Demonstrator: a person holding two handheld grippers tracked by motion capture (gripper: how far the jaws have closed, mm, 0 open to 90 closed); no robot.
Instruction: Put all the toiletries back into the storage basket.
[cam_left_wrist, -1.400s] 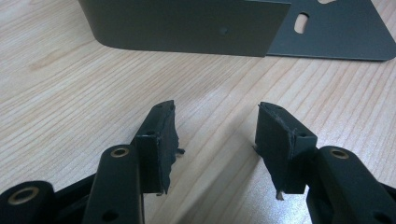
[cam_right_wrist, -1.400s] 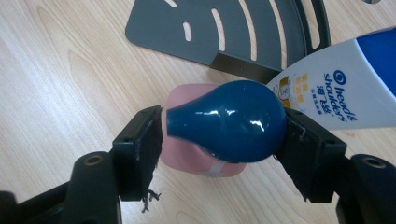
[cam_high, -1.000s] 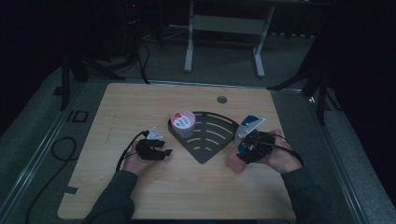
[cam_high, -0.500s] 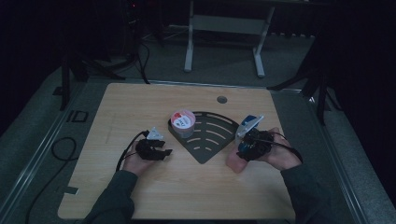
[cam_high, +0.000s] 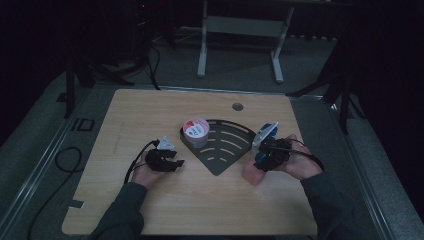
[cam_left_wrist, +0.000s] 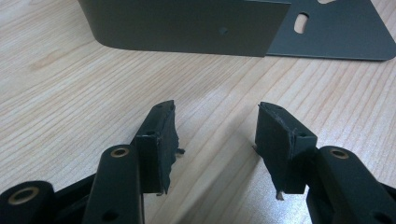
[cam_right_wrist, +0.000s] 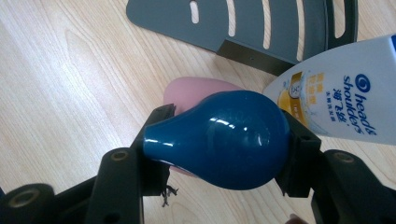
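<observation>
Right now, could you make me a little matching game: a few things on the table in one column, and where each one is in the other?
Things:
1. blue bulb
2. shampoo bottle
3. cup
4. left gripper

Places or states:
A. stands on the left corner of the dark rack
B. jaws apart over bare wood, nothing between them
C. between the jaws of the right gripper
D. lies beside the blue bulb, white with blue print

Pairs: 1-C, 2-D, 3-A, 4-B
</observation>
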